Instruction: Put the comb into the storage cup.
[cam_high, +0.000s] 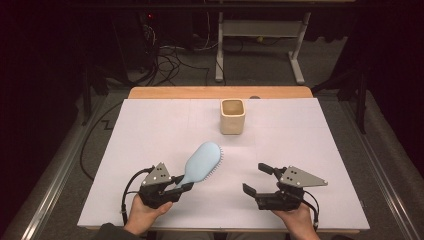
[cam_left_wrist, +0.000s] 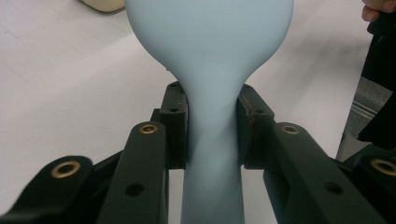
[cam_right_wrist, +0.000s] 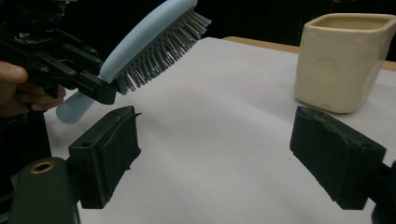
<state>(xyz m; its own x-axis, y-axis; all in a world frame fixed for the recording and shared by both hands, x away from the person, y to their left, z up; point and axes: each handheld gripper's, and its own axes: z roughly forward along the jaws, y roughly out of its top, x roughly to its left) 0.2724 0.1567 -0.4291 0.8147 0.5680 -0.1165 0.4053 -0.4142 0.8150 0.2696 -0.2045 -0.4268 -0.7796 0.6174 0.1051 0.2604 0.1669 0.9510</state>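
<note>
**One hairbrush, one cup, two tongs**

Left tongs (cam_high: 183, 188) clamped on the handle of one pale blue hairbrush (cam_high: 202, 161), held above the counter (cam_high: 150, 130). One cream cup (cam_high: 232, 116) stands farther back. Right tongs (cam_high: 256, 179) apart, empty. White sheet covers the counter; dark room, cables on floor

One hairbrush (cam_high: 202, 162), one cup (cam_high: 233, 116), two grippers.

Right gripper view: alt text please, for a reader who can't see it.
The right tongs stand open and empty over the white table. Beyond them, the left tongs hold a light blue hairbrush by its handle, bristles facing down, and a cream square cup stands at the right.
</note>
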